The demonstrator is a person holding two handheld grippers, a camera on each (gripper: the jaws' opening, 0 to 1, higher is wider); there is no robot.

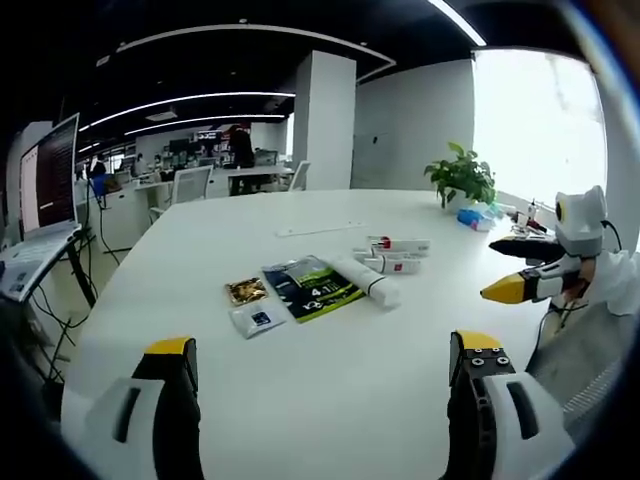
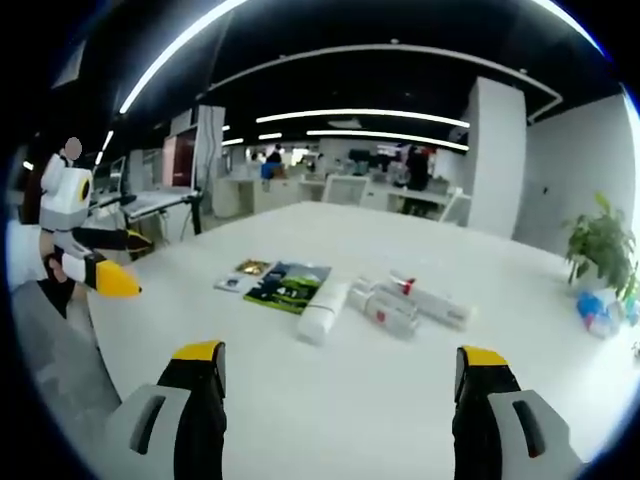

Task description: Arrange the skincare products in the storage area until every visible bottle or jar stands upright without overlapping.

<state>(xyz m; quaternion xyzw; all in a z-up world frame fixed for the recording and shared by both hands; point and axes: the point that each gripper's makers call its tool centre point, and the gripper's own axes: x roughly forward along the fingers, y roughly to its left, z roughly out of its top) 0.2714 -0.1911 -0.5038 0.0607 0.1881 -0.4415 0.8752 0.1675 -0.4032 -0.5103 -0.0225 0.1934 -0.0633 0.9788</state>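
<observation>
**Nothing stood up yet – all products lying flat**

Progress: looks like the very start. The white table has the skincare items in a loose cluster mid-table, none upright. A fat white tube lies on its side, touching the edge of a dark green sachet that lies flat. Just beyond it, two slimmer white tubes w/ red marks lie side by side, close enough to touch or overlap; can't tell which. A small gold packet and a small white packet lie flat by the sachet's other edge. So left to do: prob. stand every tube up w/ gaps between; flat packets may only need spacing.

Grippers: left gripper hangs over bare table short of the cluster, jaws wide apart, holding nothing. Right gripper same: jaws spread, empty, cluster ahead of it w/ the fat tube nearest. Each one's yellow tip also shows at the edge of the other's view.

Writing: sachet shows large pale characters, maybe "4", not readable. Red print on the slim tubes too small to read. No brand legible
</observation>
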